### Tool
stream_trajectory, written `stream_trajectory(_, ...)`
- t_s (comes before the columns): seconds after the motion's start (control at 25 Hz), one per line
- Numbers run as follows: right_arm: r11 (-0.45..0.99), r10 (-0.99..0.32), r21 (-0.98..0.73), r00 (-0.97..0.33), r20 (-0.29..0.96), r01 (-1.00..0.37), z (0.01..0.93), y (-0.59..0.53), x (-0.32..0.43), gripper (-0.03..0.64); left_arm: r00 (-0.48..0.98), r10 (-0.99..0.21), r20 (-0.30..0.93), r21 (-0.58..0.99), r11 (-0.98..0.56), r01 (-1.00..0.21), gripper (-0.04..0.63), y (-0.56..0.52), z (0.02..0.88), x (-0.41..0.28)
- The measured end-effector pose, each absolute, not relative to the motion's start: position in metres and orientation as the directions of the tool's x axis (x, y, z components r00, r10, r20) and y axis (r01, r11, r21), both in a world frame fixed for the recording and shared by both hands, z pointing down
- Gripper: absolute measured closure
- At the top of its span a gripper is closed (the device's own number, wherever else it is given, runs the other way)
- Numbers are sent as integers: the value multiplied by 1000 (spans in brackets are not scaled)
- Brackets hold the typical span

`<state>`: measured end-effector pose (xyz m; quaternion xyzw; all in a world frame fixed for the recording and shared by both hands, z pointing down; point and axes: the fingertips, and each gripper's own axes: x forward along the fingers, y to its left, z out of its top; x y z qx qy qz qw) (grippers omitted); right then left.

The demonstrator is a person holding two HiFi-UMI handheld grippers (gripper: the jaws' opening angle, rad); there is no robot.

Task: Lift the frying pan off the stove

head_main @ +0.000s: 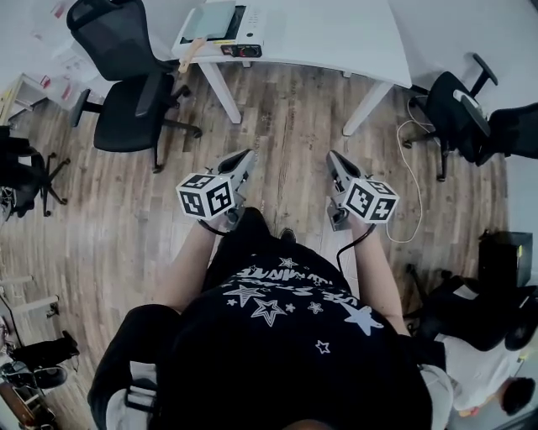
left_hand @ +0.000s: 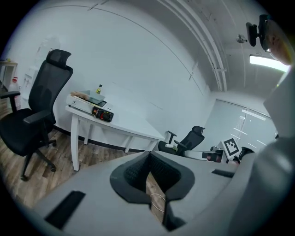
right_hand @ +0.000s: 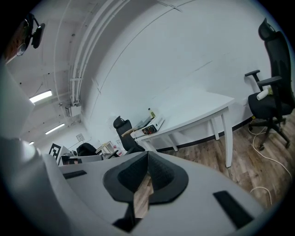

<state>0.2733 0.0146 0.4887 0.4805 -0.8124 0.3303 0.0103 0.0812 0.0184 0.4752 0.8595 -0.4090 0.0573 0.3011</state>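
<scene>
The left gripper (head_main: pixel 246 156) and the right gripper (head_main: pixel 333 156) are held side by side in front of the person's waist, above the wooden floor (head_main: pixel 286 126); each has its jaws pressed together with nothing between them; the frying pan (head_main: pixel 210 20), wooden handle pointing toward the person, sits on the stove (head_main: pixel 252 29) at the left end of the white table (head_main: pixel 336 34), well apart from both grippers, ahead of them and slightly left.

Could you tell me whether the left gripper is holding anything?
No, the grey left gripper is shut, its fingers together with nothing between them.
</scene>
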Motion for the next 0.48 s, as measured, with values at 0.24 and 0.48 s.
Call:
stream_trajectory(0.24,316,-759,-516,-539,366,-796,496,-14,256,609,671,-652,353,491,-481,-726,588,-8,488,71)
stream_trajectory(0.48,300,-753,-517,-531,388,-802,496,-66,234,609,686,-641,342,504,-491,-710,588,-55,487,50)
